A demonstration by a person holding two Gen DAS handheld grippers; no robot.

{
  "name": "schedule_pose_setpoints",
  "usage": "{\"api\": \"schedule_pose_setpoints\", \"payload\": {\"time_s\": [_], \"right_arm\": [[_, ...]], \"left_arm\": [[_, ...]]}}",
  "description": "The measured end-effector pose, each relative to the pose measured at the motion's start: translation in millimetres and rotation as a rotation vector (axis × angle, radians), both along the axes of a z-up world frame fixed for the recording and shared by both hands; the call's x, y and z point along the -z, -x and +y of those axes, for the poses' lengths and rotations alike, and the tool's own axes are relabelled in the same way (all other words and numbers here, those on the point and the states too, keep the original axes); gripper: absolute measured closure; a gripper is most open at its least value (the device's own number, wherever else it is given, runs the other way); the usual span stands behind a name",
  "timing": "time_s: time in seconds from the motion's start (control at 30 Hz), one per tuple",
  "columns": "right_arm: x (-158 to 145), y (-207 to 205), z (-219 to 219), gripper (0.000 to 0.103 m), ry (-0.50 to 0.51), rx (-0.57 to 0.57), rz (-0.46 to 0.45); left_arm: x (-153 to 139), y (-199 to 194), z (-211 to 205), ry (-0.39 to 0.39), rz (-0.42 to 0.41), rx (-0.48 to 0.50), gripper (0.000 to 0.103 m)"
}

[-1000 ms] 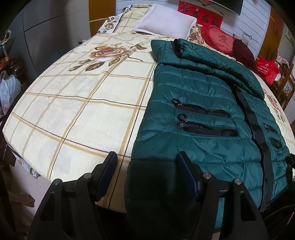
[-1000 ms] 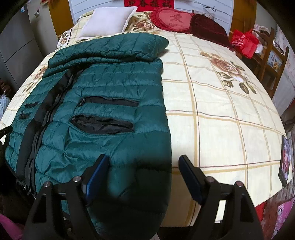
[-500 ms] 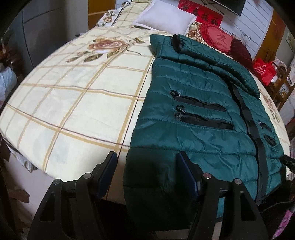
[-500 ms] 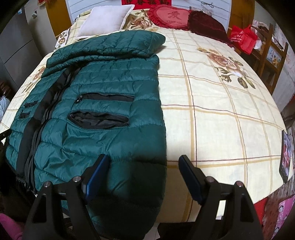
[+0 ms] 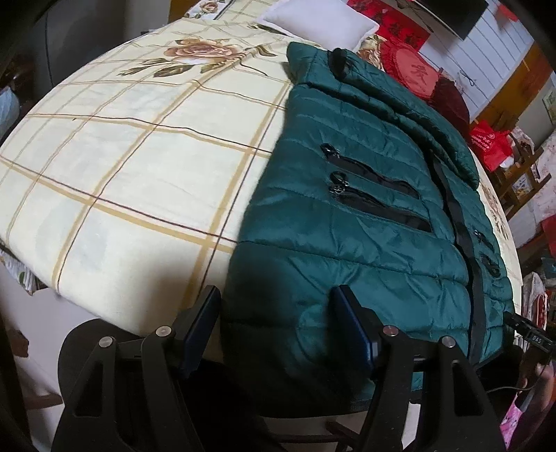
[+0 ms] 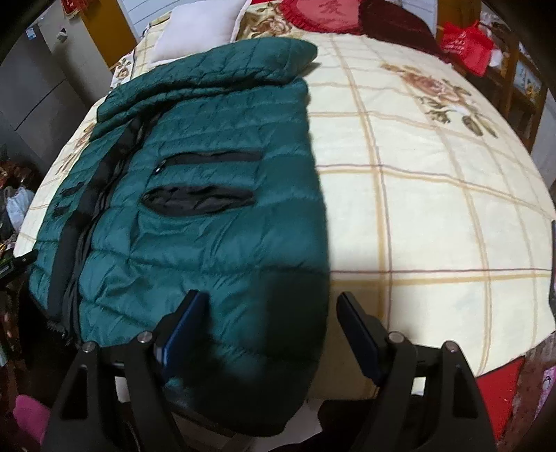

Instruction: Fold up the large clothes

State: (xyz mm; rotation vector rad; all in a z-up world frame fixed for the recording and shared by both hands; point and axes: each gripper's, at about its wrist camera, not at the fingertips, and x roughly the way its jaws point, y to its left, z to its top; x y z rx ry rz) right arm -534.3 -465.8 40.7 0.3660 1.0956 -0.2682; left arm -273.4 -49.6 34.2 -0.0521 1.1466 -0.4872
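Observation:
A dark green quilted puffer jacket [image 5: 361, 215] lies flat on the bed, front up, with black zip pockets and a black front placket; its hem hangs over the near edge. It also shows in the right wrist view [image 6: 208, 215]. My left gripper [image 5: 278, 313] is open and empty, its jaws either side of the jacket's left hem corner, not touching. My right gripper [image 6: 271, 320] is open and empty, its jaws straddling the jacket's right hem edge.
The bed has a cream plaid sheet with roses [image 5: 139, 146]. A white pillow [image 5: 316, 24] and red cushions [image 6: 323, 14] lie at the head. A red bag [image 6: 465, 45] and wooden furniture stand to the right. A pink item [image 6: 27, 417] is by the bed's foot.
Both grippers have drawn back and dropped a little toward the near bed edge, so the jacket hem now lies between the jaws. Jaws stay open. The jacket has not moved.

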Motion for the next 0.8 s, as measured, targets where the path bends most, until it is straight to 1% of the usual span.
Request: {"api": "schedule_pose_setpoints", "payload": {"time_s": [0.07, 0.17, 0.33, 0.5, 0.73, 0.8], "right_arm": [[0.7, 1.0, 2.1, 0.022, 0.001, -0.010, 0.006], [-0.4, 3.4, 2.2, 0.022, -0.008, -0.011, 0.001], [7.6, 1.5, 5.6, 0.022, -0.057, -0.037, 0.003], [8.8, -2.2, 10.8, 0.021, -0.054, -0.054, -0.001], [9.1, -3.9, 9.7, 0.020, -0.063, -0.059, -0.002], [9.6, -4.5, 10.9, 0.019, -0.058, -0.063, -0.007]], "left_arm": [[0.2, -2.8, 0.9, -0.007, -0.005, 0.007, 0.031], [1.7, -6.0, 3.5, 0.022, 0.027, 0.008, 0.031], [2.2, -0.1, -1.5, 0.023, 0.005, 0.034, 0.029], [2.6, 3.6, -6.7, 0.005, -0.010, 0.033, 0.026], [3.0, 4.7, -6.5, 0.006, -0.011, 0.026, 0.026], [3.2, 5.1, -6.4, 0.006, -0.016, 0.024, 0.025]]}}
